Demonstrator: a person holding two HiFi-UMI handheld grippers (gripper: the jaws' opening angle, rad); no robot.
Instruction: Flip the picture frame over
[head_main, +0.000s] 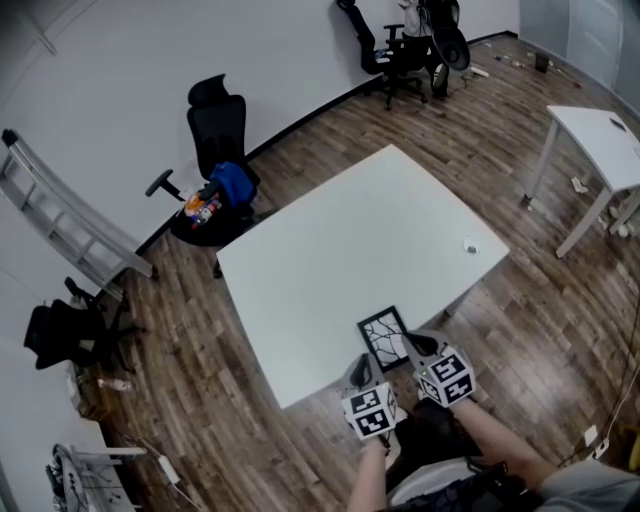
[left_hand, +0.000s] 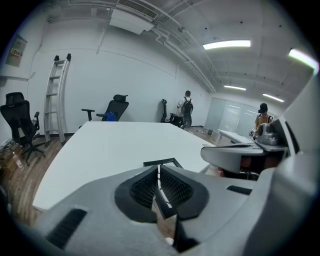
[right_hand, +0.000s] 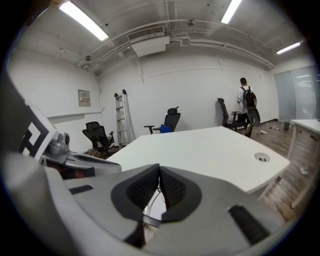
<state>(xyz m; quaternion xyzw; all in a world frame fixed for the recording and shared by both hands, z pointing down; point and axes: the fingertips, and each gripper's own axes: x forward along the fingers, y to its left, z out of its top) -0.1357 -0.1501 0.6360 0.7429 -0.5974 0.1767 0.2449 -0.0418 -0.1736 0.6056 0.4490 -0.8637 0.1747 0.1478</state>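
Spanning the middle of the head view, a white tabletop (head_main: 350, 250) is seen on a wooden floor (head_main: 200, 380). It is bare except for one thing near the person and a small round cable hole (head_main: 470, 246) towards its right corner. A ladder (head_main: 60, 215) is leaned on the far wall, and a black office chair (head_main: 215, 130) with a blue bundle on its seat is parked beside it, well apart from the work. A second white table (head_main: 600, 140) is set off to the right.

The picture frame (head_main: 385, 337) is laid flat just inside the near edge of the tabletop. Its black border and a pale face with dark branching lines are turned upward, so the flip is judged not yet begun. That spot close to the edge is probably meant to keep it within easy reach of both hands.

The left tool (head_main: 360, 372) and the right tool (head_main: 415, 345) are held side by side at the near side of the frame and pointed towards it. In each gripper view the ribbed pads are pressed together with nothing pinched between them. Whether either tip touches the frame cannot be told. Narrow closed tips would suit prying under a border. For a pinch on the rim, the jaws would first have to be spread.
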